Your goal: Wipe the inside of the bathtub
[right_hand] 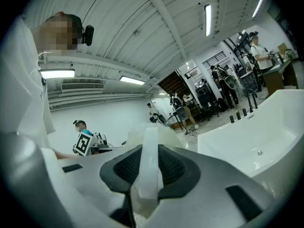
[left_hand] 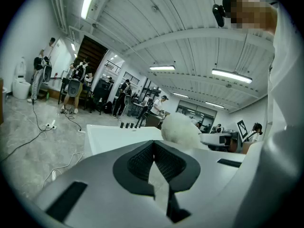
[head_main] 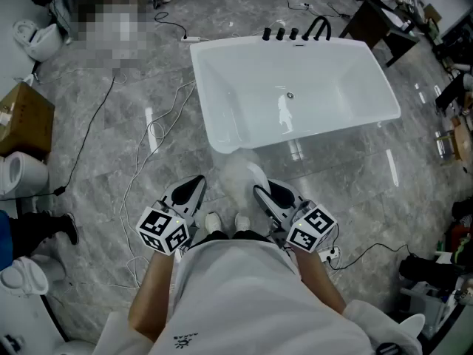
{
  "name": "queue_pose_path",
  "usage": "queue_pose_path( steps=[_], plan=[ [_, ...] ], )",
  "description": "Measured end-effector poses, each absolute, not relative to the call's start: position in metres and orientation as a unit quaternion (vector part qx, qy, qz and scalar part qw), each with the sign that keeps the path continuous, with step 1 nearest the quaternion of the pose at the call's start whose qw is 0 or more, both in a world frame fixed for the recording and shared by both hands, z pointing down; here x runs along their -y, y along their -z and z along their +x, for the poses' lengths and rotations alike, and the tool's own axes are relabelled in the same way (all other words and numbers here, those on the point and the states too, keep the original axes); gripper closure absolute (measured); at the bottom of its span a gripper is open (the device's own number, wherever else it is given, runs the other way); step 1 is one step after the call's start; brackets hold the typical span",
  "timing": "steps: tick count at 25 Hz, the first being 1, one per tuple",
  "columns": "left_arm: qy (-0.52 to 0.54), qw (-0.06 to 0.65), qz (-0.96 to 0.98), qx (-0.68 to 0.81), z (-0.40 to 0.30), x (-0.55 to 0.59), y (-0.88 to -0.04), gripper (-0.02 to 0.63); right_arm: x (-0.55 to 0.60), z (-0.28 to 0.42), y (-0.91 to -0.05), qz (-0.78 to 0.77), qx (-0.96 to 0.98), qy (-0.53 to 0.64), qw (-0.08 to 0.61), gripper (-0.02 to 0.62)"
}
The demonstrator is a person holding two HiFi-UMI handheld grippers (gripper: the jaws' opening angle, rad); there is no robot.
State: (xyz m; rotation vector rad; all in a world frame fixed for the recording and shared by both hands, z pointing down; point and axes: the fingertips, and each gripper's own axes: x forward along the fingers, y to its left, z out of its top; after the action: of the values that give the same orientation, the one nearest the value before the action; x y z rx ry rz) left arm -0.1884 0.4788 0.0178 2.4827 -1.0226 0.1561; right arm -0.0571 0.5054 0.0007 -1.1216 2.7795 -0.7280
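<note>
Bathtub (head_main: 295,102) white; taps (head_main: 293,32) black. Floor (head_main: 111,154) grey, marbled w/ pale veins. Fluffy duster (head_main: 238,174) white, duster handle (right_hand: 147,167) translucent white. Left gripper (head_main: 194,188) & right gripper (head_main: 264,195): black pads, cubes w/ b&w square markers. Cardboard box (head_main: 26,117) brown.

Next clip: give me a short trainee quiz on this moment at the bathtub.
1. True or false: the fluffy white duster is touching the inside of the bathtub.
2. Which gripper clamps the duster's handle? A) left gripper B) right gripper C) both
3. Fill in: seen from the person, the black faucet fittings sit on the tub's ____ rim.
Key: 1 false; 2 B; 3 far.
</note>
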Motion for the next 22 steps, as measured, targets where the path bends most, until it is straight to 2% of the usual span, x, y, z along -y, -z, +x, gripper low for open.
queue_pose_path(
  steps=[22],
  plan=[
    [-0.070, 0.231, 0.884, 0.401, -0.145, -0.477, -0.016, 0.594, -0.489, -0.006, -0.006, -0.333, -0.907, 0.253, 0.047, 0.494]
  ],
)
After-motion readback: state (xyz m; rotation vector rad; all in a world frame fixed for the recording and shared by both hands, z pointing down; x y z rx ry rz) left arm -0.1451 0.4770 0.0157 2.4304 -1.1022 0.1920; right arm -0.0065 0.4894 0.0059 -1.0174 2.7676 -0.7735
